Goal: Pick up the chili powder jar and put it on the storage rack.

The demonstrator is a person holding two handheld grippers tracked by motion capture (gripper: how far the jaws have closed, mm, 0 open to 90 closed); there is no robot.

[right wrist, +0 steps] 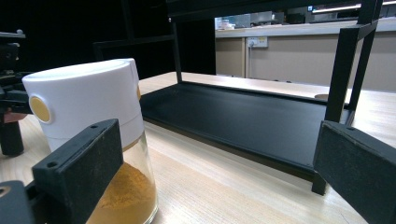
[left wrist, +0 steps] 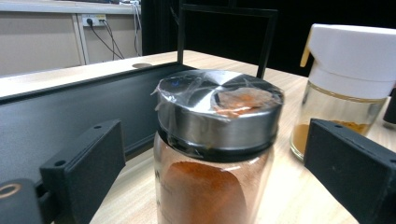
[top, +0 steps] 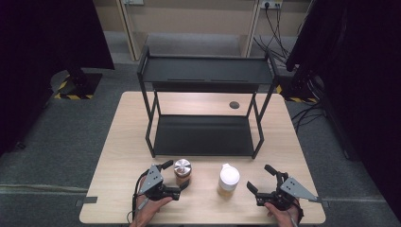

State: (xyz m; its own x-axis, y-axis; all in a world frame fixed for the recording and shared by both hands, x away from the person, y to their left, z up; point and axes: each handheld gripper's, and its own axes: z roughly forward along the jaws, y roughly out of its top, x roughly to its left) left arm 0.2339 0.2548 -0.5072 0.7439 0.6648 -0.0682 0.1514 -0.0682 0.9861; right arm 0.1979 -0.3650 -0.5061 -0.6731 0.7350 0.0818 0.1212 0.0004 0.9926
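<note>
On the light wooden tabletop [top: 118, 156] two spice jars stand near the front edge, just in front of a black two-tier metal rack [top: 204, 113]. The left one is a glass jar with a steel lid [top: 182, 171], filled with a reddish-brown powder; in the left gripper view its lid [left wrist: 219, 109] is wrapped in clear film with some orange powder on top. The left gripper [top: 176, 176], held in a hand [top: 150, 207] that enters from the bottom edge, has its two black jaws reaching around this jar, one on each side. In the left gripper view both pads stand clear of the glass with gaps showing on either side, so the gripper is released and the jar stands upright on the tabletop by itself.

To the right, apart from the first jar, stands a glass jar with a white cap [top: 228, 179], holding a yellow-orange powder low in its body. The right gripper [top: 261, 178], held in the other hand [top: 283, 215], lies near this jar on its right side, jaws spread wide and released. In the right gripper view the white-capped jar [right wrist: 88, 116] appears beside one jaw, possibly just short of touching it, though the angle makes that hard to judge; the other jaw is well away from it, in front of the rack's lower shelf [right wrist: 243, 121].
</note>
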